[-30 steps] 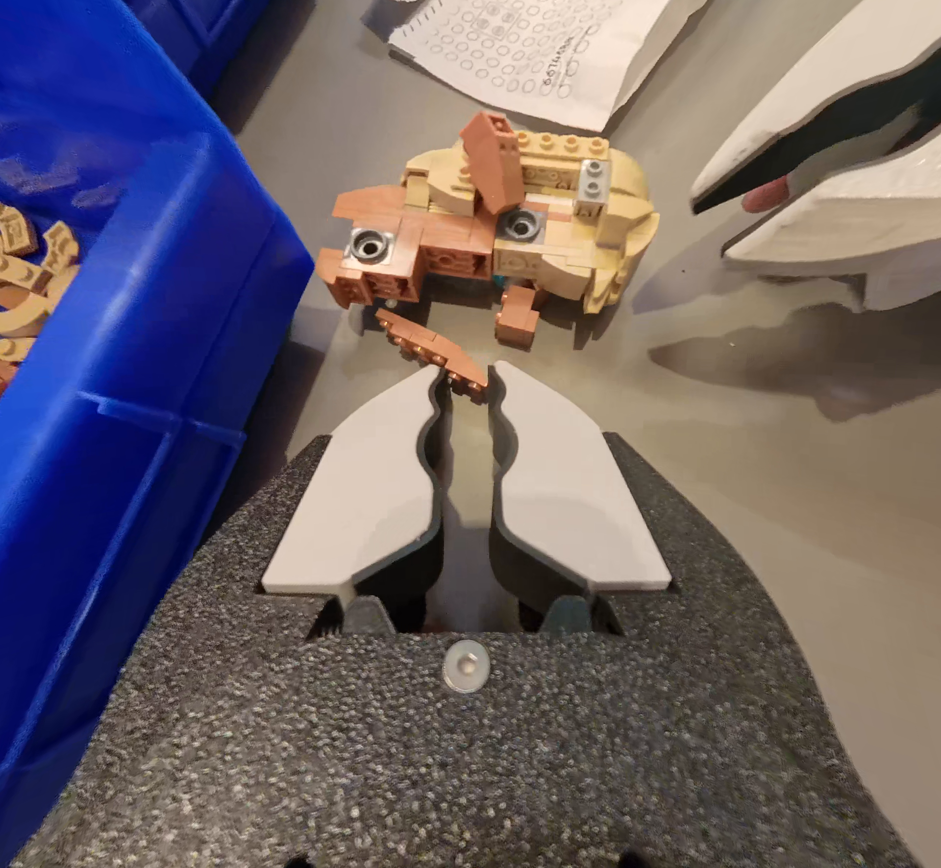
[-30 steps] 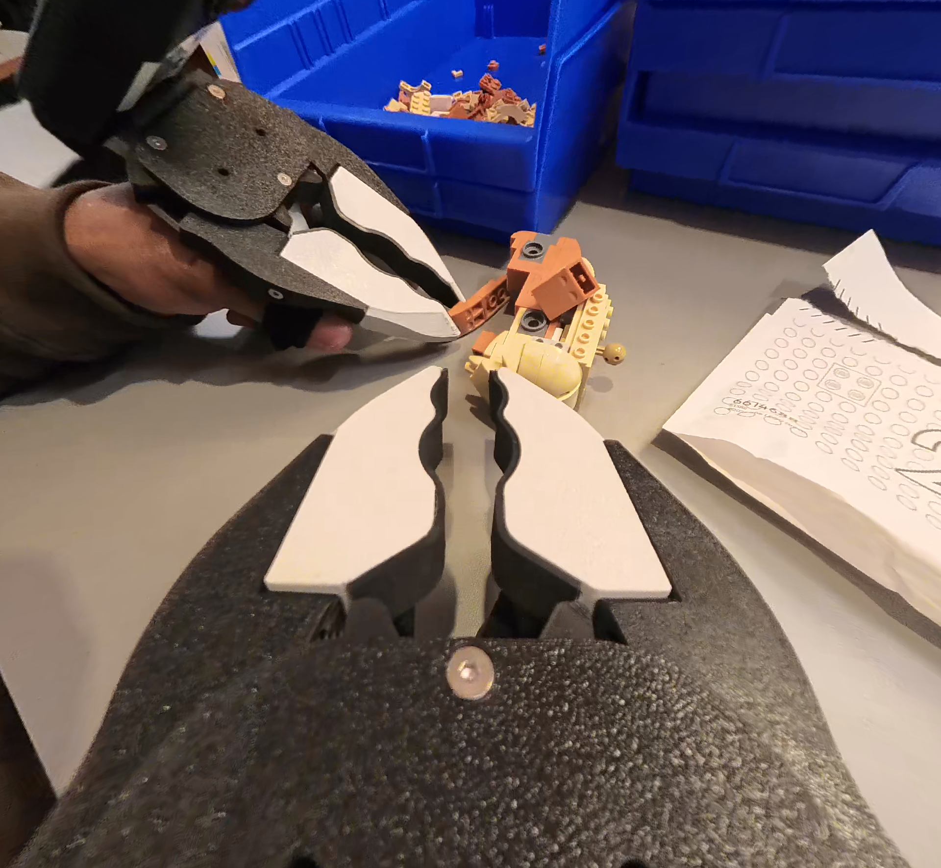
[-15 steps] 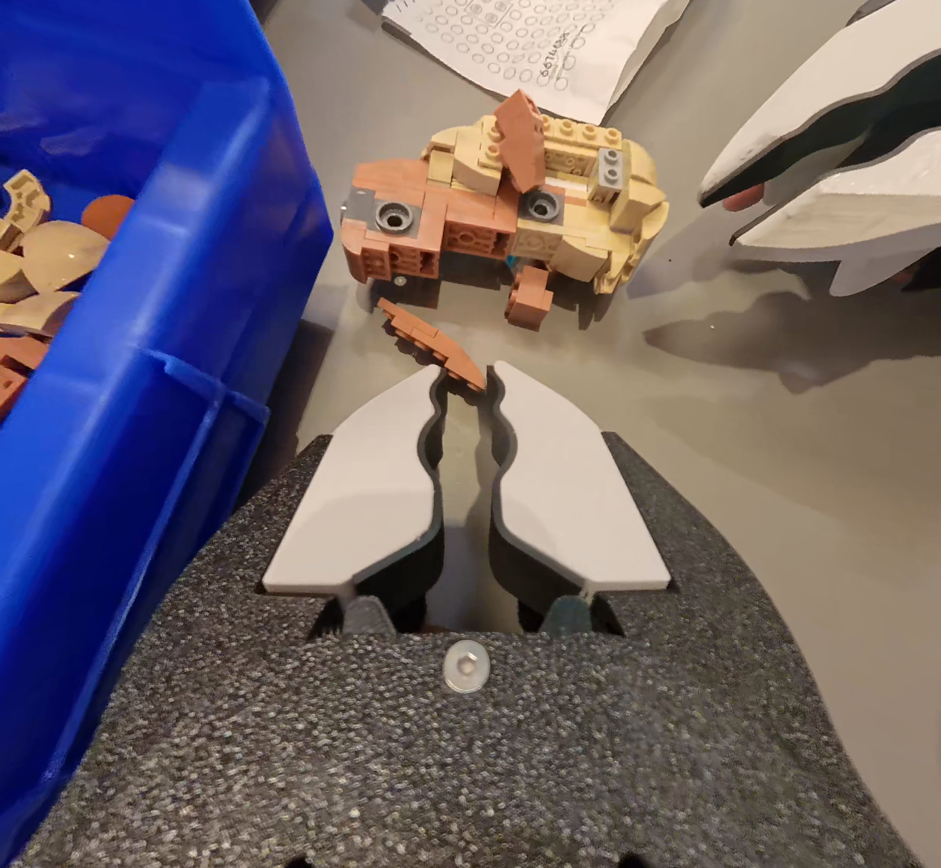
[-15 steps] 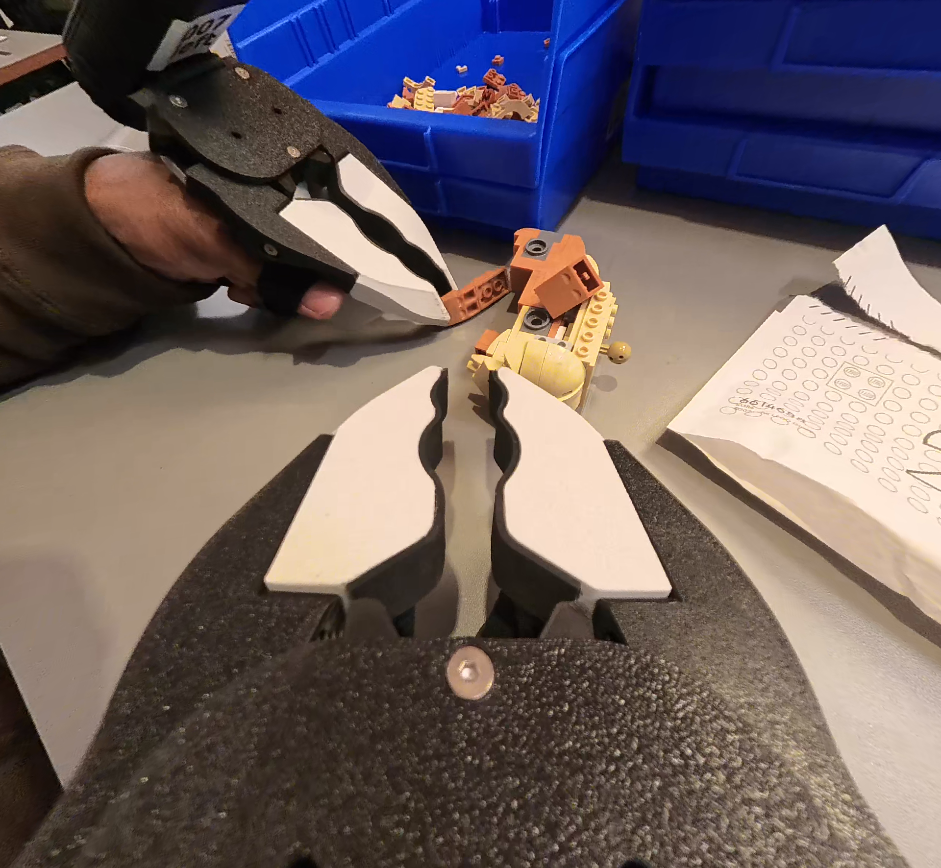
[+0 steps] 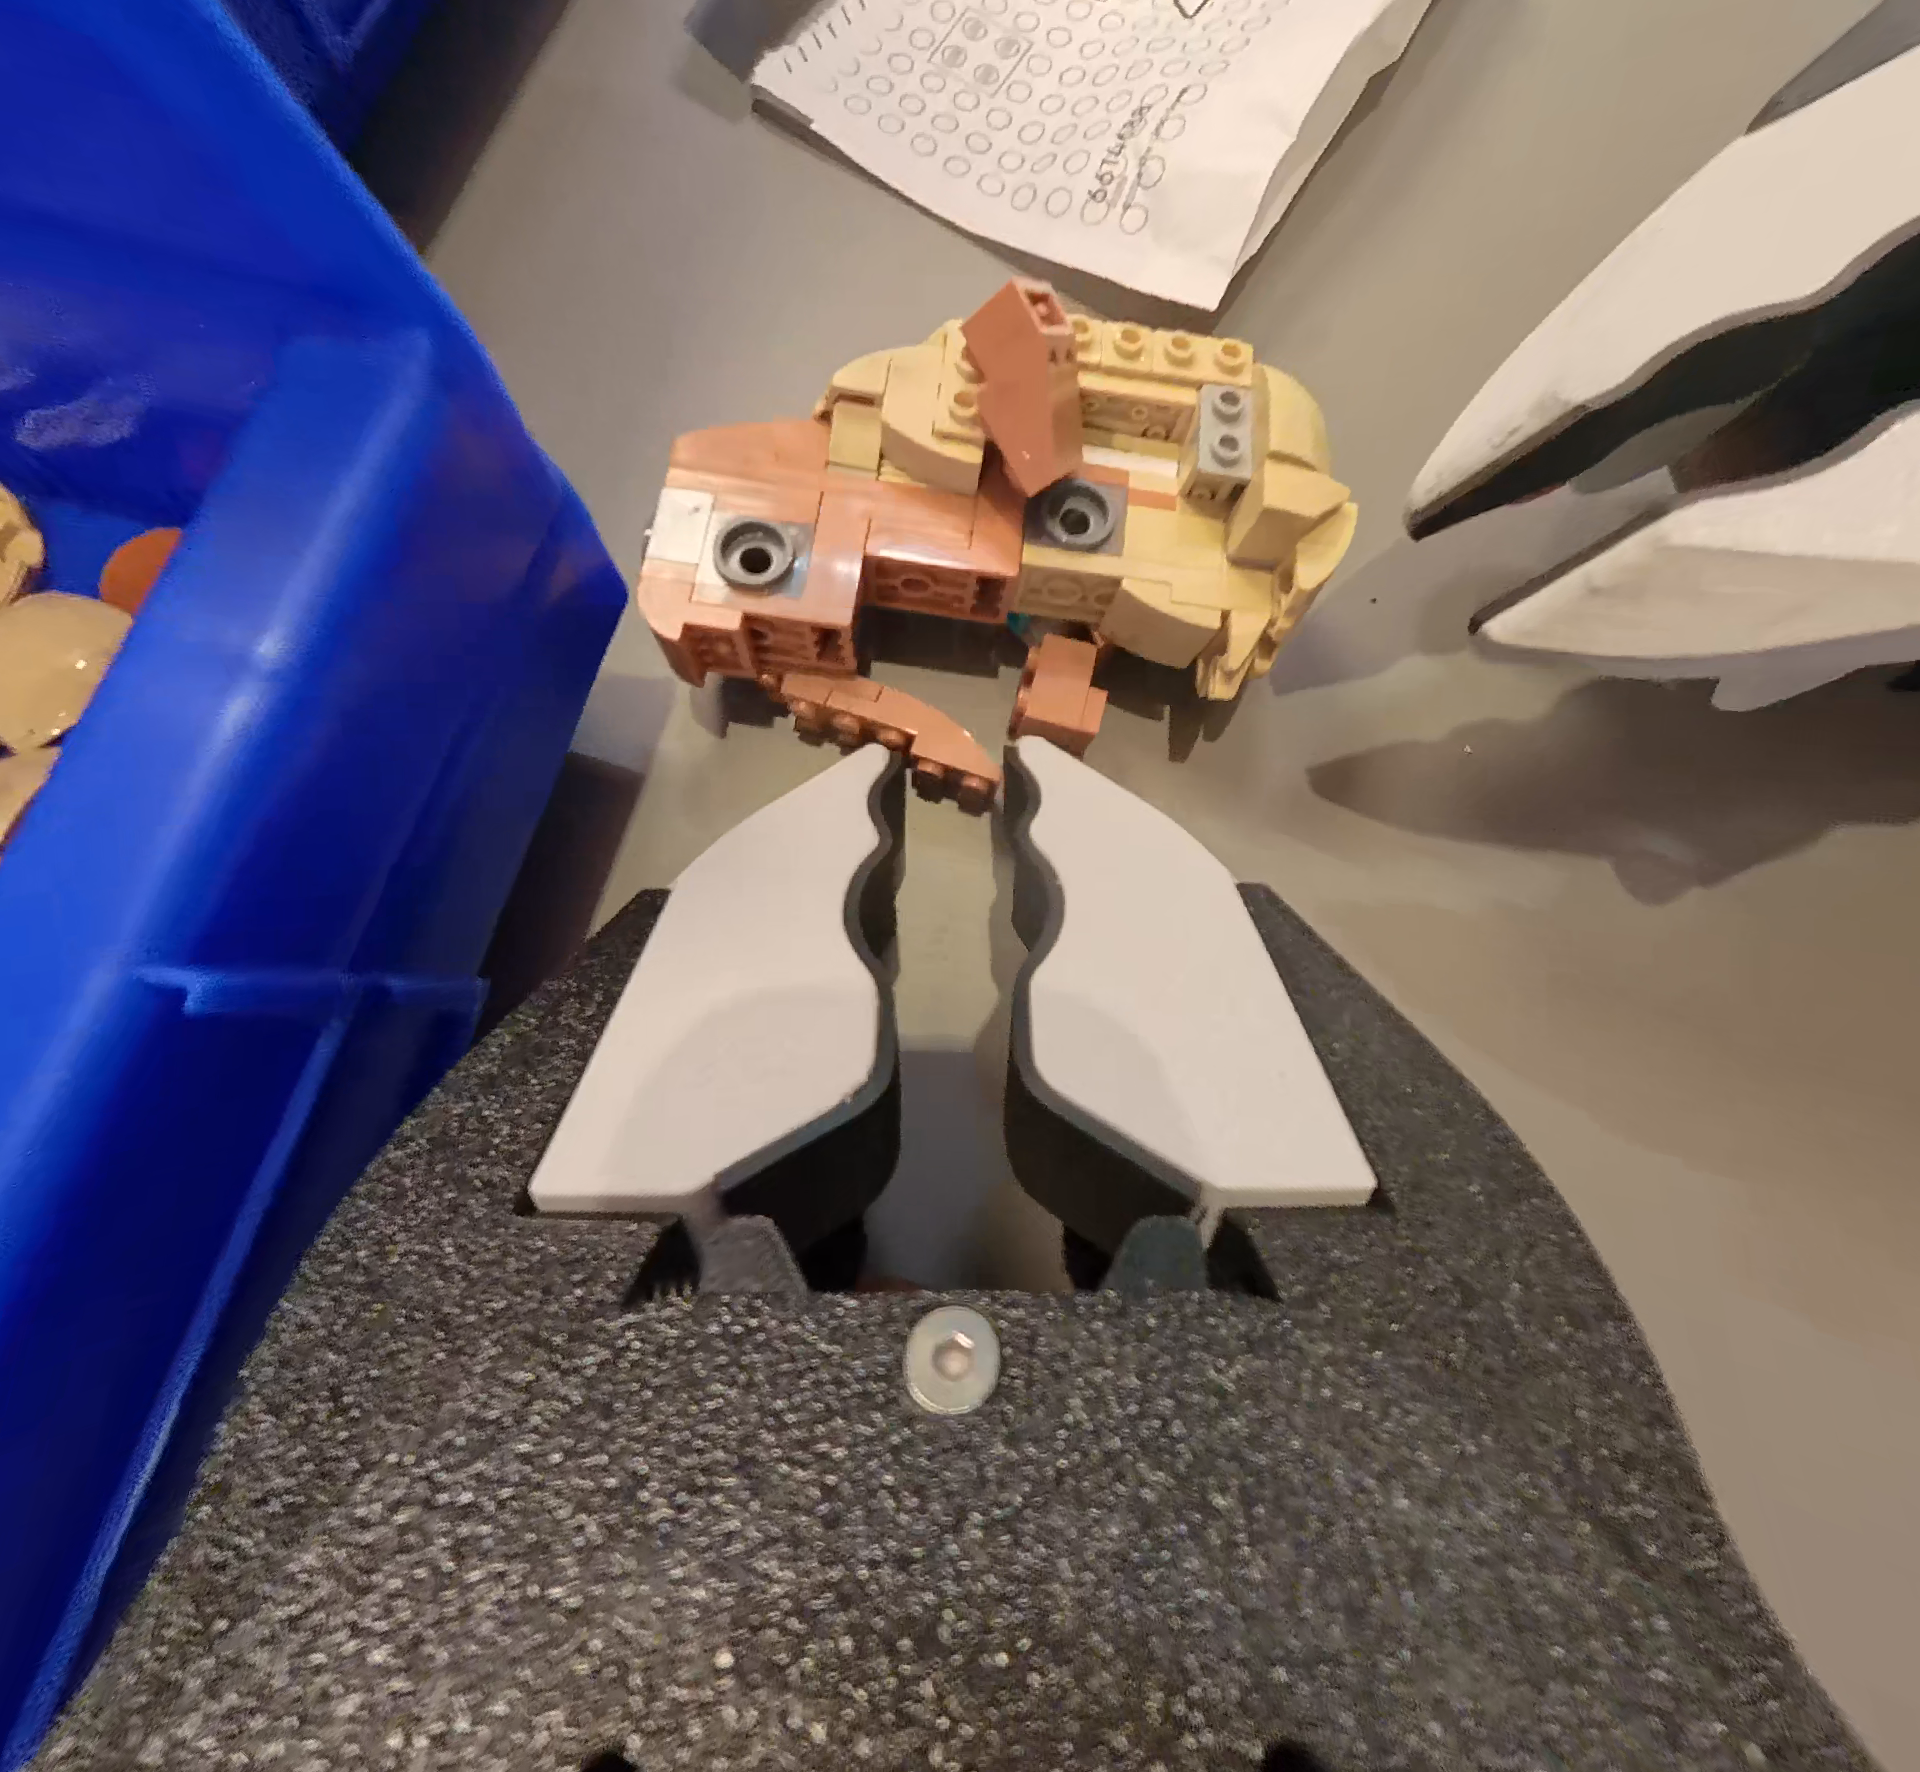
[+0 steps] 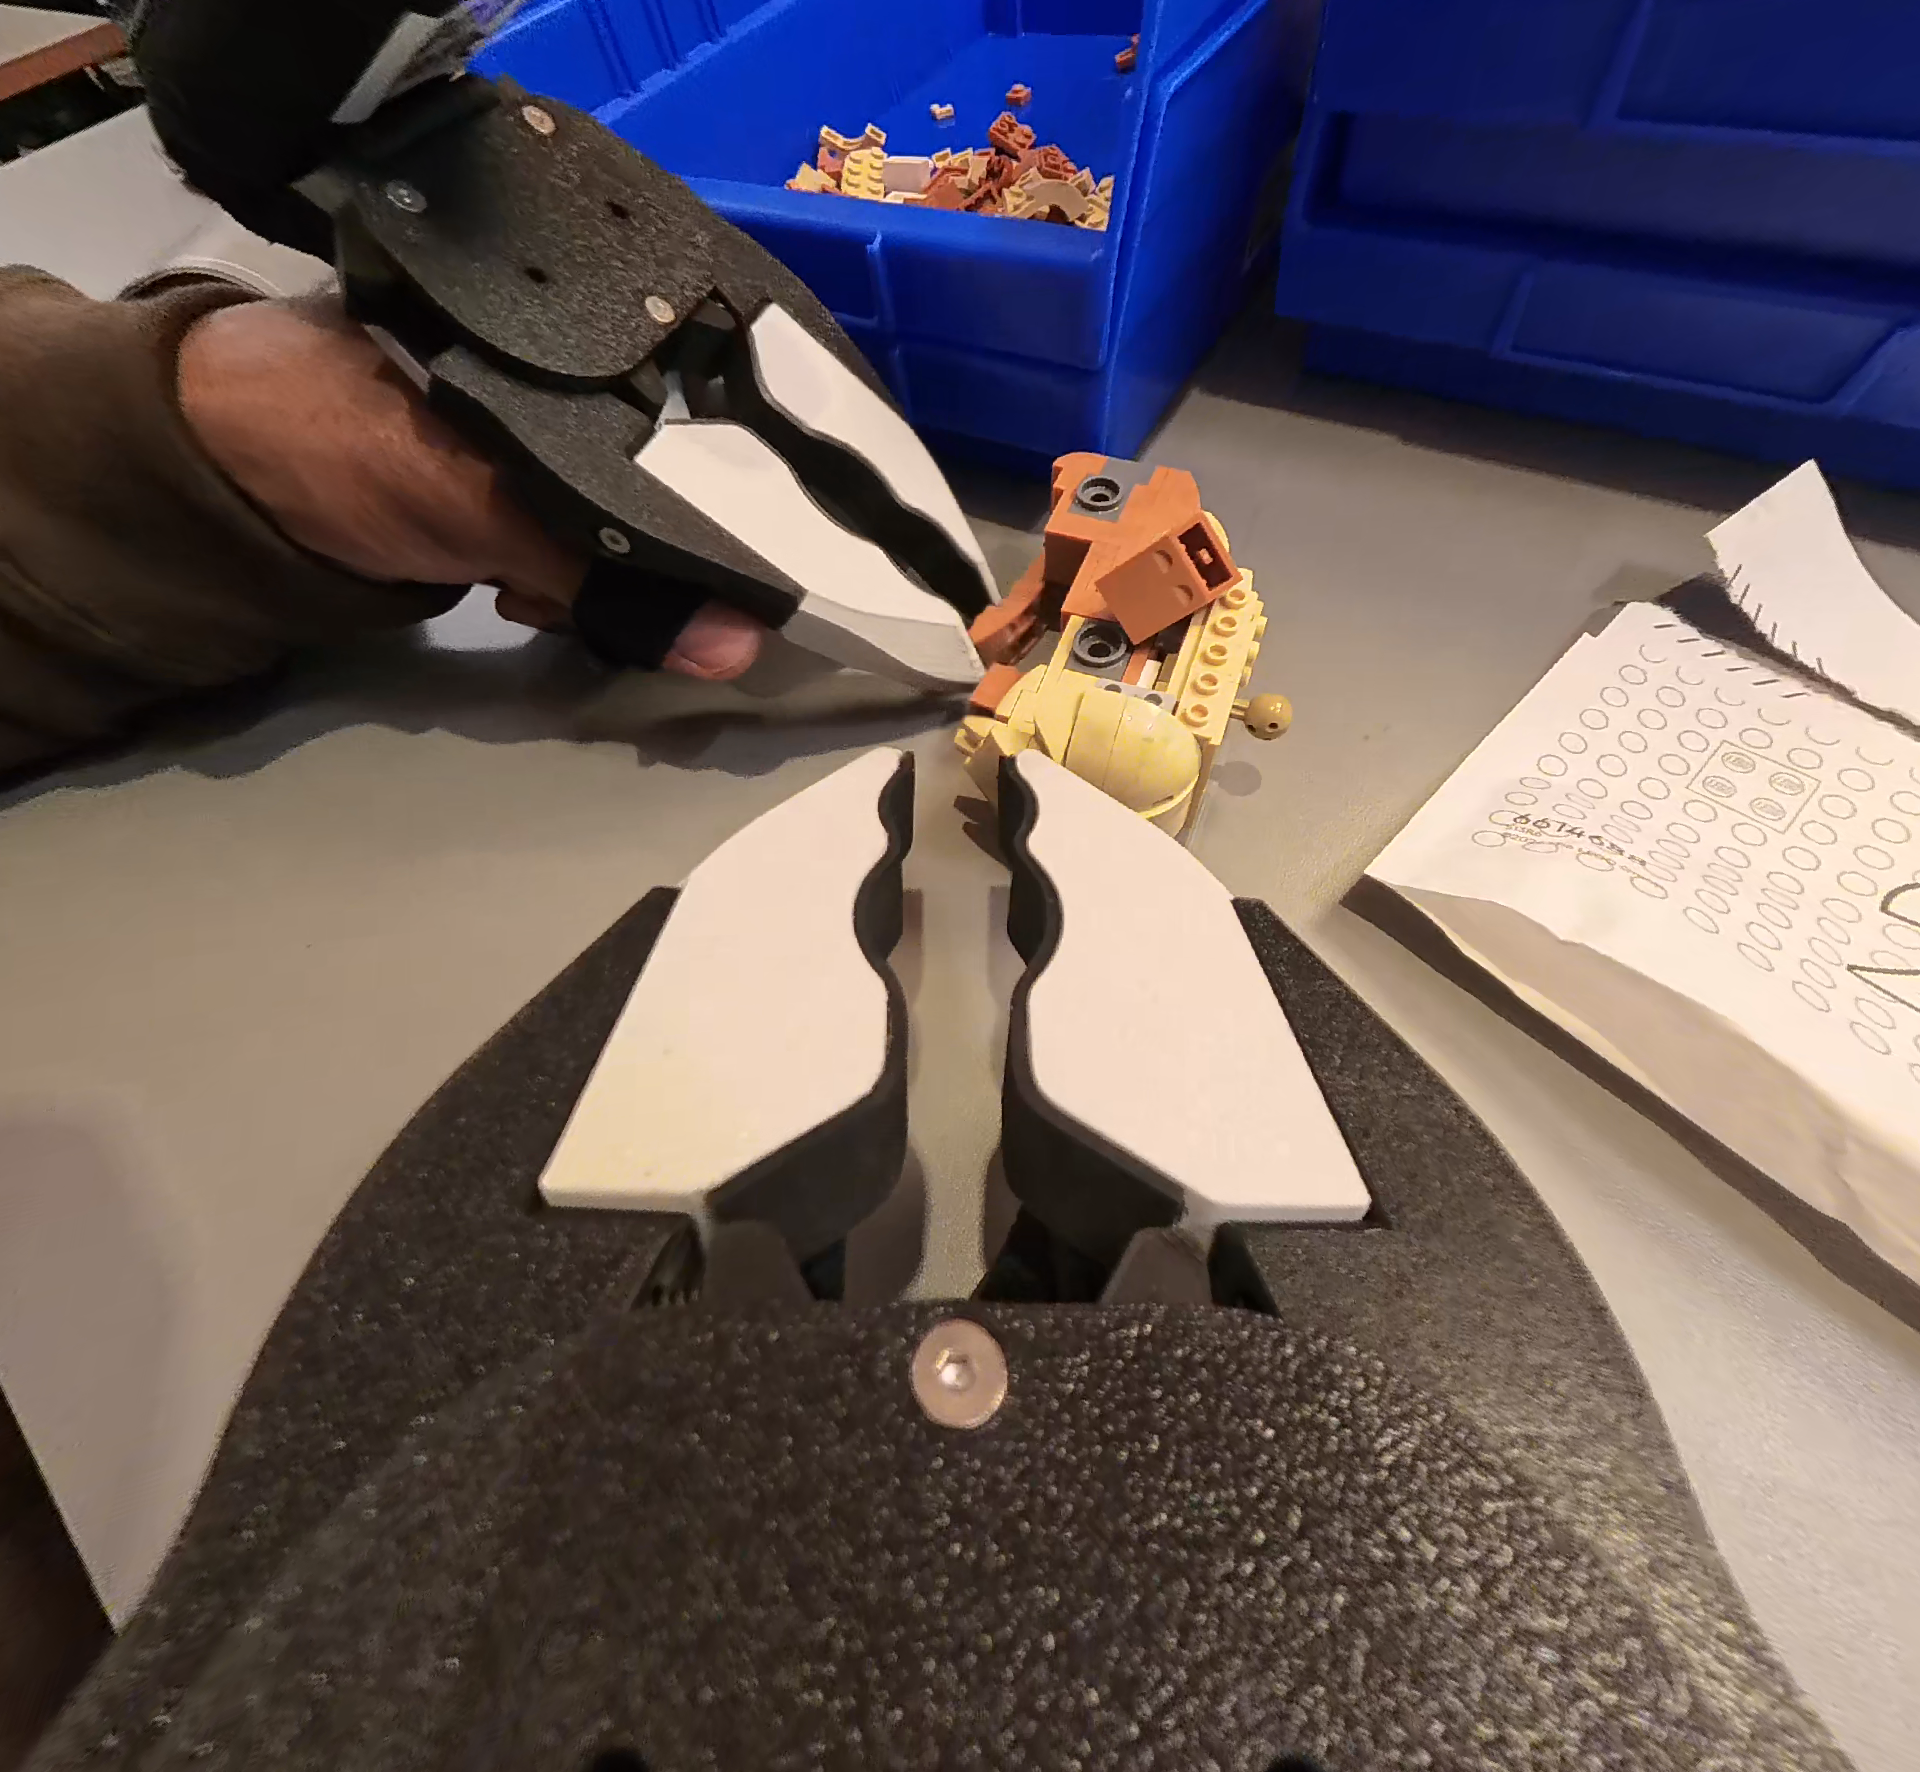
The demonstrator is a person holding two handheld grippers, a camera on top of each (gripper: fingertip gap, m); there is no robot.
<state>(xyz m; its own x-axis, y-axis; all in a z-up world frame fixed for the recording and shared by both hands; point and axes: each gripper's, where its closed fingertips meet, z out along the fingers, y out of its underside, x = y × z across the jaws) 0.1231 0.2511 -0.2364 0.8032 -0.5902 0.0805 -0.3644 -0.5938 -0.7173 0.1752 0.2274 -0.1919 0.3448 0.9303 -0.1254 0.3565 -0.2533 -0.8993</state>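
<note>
Left tongs (image 5: 951,766) moved in, narrowly parted around curved brown brick strip (image 5: 894,730), grip unclear; strip's long axis runs left-far to right-near, touching brick model (image 5: 1039,517) on surface (image 5: 1558,1099). Right tongs (image 6: 956,766) narrow, empty, beside model's tan end.

Grey tabletop (image 6: 312,891), blue storage bins (image 6: 1558,216) behind, soft shadows

I work at a sorting or assembly workshop: blue parts bins (image 6: 1039,288) of loose toy bricks (image 6: 966,174) line my grey counter (image 6: 312,891).
</note>
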